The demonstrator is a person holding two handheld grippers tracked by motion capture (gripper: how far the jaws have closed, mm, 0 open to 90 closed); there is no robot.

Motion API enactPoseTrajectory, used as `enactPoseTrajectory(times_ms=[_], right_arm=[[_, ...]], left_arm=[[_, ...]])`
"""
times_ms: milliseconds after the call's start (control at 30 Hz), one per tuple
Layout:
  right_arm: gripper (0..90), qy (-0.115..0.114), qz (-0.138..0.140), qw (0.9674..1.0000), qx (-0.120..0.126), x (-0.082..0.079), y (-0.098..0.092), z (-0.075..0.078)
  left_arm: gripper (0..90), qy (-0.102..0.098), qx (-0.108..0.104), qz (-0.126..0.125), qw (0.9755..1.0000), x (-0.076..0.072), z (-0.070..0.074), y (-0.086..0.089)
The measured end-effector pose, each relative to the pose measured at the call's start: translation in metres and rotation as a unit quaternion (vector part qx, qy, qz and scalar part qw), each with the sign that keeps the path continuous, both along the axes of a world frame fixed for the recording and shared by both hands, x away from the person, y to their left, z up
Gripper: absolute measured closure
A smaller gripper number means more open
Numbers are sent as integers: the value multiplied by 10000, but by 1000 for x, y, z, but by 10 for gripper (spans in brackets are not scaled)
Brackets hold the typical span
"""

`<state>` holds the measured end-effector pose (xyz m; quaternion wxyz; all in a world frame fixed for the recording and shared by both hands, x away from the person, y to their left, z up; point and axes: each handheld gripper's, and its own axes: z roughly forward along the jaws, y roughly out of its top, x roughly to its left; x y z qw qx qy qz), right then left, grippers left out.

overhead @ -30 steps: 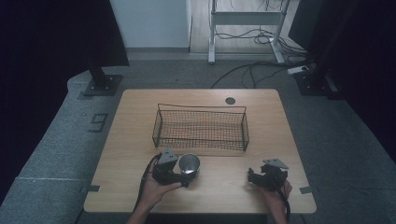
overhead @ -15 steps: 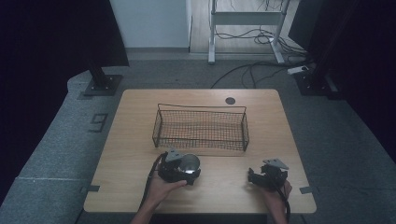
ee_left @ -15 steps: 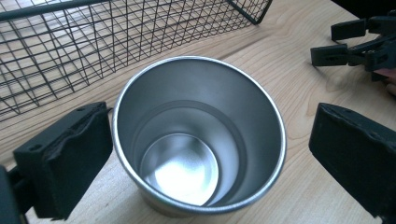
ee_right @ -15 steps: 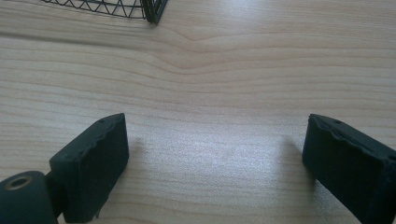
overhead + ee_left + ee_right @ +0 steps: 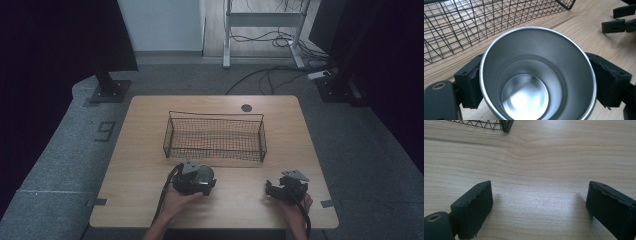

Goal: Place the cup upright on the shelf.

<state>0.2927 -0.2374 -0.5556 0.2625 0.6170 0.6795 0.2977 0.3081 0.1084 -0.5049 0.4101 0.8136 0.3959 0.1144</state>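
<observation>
1. The left gripper (image 5: 200, 181) fingers (image 5: 471, 82) have just closed on the steel cup (image 5: 537, 75), low over the desk (image 5: 240, 205) beside the wire basket (image 5: 215, 137).
2. Smooth metal could slip out.
3. The right gripper (image 5: 280, 190) fingers (image 5: 474, 207) stand apart, holding nothing.

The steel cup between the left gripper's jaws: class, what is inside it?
Nothing: the steel cup shows bare shiny walls and an empty bottom. Its left and right outer sides are covered by the left gripper, whose jaws have just been closing on it.
</observation>
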Motion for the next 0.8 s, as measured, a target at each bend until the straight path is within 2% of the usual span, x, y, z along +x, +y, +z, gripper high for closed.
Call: enactPoseTrajectory(times_ms=[167,400,800], right_arm=[[71,6,-4,10000,7,0,0,0],[70,11,10,10000,8,0,0,0],[72,14,5,10000,15,0,0,0]], left_arm=[[140,-14,-14,-54,10000,-1,1,2],[141,-69,-192,-194,9996,-5,10,7],[141,-112,-408,-179,9989,-6,27,22]])
